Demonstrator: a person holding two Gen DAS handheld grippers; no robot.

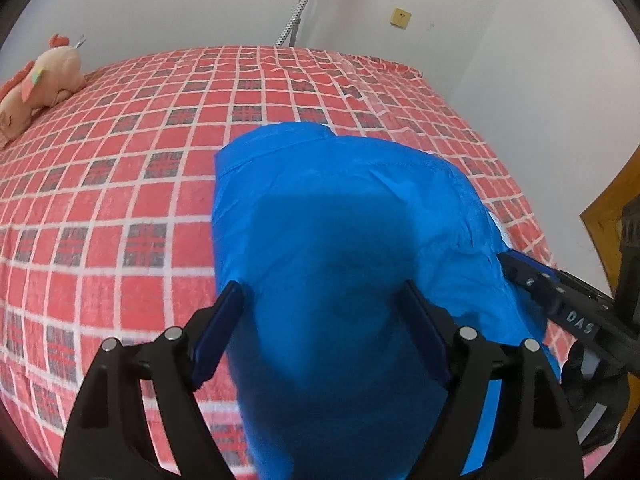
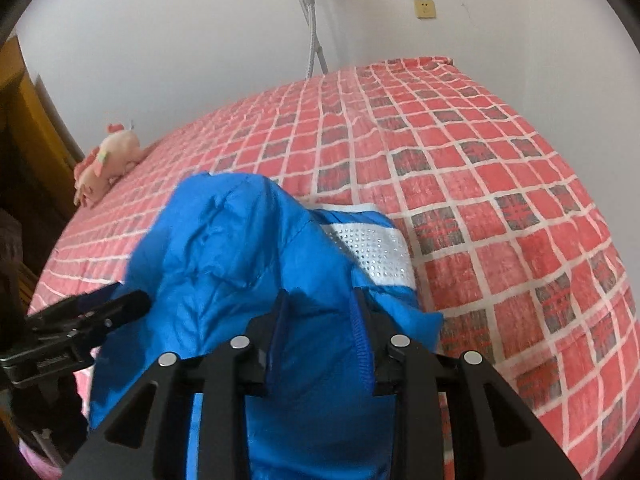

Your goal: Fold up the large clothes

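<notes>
**2 grippers hold up a big blue jacket over the bed**

Far on the left, a pink plush toy (image 1: 38, 80) lies at the edge of the bed (image 1: 120, 184). The bed has a red cover with white lines and dark squares.

The left gripper (image 1: 320, 296) has its 2 fingers (image 1: 228, 320) set wide apart. The thick blue jacket (image 1: 340, 220) fills the gap between them, and the cloth bunches against both fingers, so it looks gripped.

The jacket is puffy and shiny. It is in the near middle of the bed and hangs down toward the near edge. A white patch with tiny silver dots (image 2: 372, 248) shows on its right side.

The right gripper (image 2: 320, 312) has its fingers much closer together. A fold of the jacket with a blue zipper edge (image 2: 360, 344) sits between them, and the fingers press on it.

Behind the bed is a white wall (image 1: 160, 8) with a yellow socket (image 1: 401, 16) and a grey hose (image 1: 298, 12).
</notes>
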